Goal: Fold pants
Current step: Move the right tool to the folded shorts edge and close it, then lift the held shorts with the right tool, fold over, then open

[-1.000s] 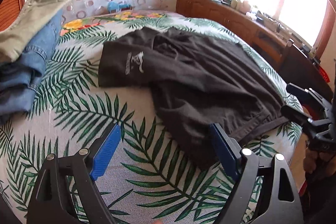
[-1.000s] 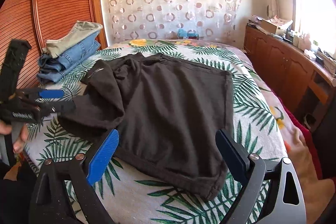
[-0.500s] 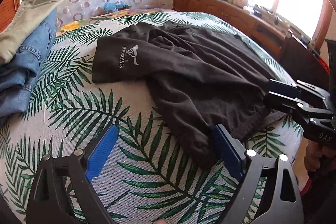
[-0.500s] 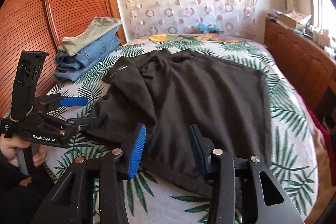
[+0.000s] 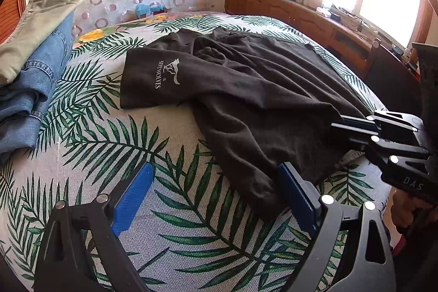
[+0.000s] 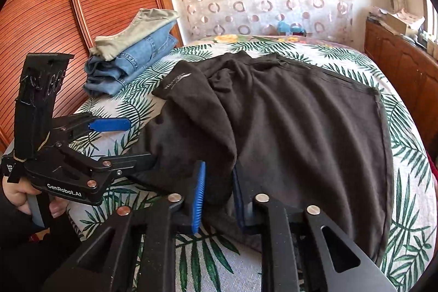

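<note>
Right gripper (image 6: 217,196): blue-padded fingers pinched onto the near hem of the dark charcoal cloth pants (image 6: 301,133). Left gripper (image 5: 216,196): fingers spread wide, hovering over the palm-leaf printed bedspread (image 5: 90,144), right pad beside the pants' edge, holding nothing. Pants lie rumpled across the bed's middle, white logo facing up. Beyond, at the left: stack of folded blue jeans topped with khaki trousers (image 6: 131,51).

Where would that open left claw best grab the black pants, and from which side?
The near hem corner of the black pants, beside the left gripper. Come in low from the bed's near edge: the cloth lies flat there, offering a thin, free edge.
</note>
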The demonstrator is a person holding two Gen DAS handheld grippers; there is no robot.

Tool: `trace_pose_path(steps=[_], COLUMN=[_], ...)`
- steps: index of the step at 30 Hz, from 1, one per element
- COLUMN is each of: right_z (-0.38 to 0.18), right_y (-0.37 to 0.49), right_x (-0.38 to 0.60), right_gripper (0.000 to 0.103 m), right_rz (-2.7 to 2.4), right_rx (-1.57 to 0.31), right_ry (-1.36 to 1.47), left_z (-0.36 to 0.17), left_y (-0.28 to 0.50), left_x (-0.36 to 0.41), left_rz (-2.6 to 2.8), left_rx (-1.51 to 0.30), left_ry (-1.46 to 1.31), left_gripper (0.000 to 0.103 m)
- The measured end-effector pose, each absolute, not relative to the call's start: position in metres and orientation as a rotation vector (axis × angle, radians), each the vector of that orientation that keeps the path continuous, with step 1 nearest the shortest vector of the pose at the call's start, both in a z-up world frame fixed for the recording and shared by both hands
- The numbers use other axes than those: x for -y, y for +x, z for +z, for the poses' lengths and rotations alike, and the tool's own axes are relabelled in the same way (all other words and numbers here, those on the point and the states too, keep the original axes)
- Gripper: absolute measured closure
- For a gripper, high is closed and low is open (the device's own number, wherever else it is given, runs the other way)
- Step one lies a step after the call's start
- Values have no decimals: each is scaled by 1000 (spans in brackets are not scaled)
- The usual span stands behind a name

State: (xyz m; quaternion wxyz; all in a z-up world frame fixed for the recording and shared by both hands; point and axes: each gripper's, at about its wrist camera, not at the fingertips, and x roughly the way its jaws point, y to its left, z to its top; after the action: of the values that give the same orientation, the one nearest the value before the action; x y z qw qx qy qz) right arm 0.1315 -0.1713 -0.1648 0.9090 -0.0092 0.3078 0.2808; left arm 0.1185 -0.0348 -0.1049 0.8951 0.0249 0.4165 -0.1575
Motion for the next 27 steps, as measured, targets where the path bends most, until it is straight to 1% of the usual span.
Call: trace_pose_path(steps=[9,17,18,19,27], right_z=[-155,-163,-162,-161,-143], right_y=[123,134,134,133,120], right_x=[178,173,172,171,182], right_gripper=[89,90,94,100,102], right_rz=[602,602,606,613,596], right_rx=[-593,-639,-639,-633,-540], right_ry=[13,11,8,-1,-13], left_z=[-105,-104,-104,-105,-101], left_y=[118,118,117,117,117], left_x=[35,34,34,34,26], left_rz=[-327,-330,-329,-329,-316], left_rx=[-863,-860,-860,-859,-849], left_ry=[51,45,45,44,-5], left_gripper=[11,11,11,11,11])
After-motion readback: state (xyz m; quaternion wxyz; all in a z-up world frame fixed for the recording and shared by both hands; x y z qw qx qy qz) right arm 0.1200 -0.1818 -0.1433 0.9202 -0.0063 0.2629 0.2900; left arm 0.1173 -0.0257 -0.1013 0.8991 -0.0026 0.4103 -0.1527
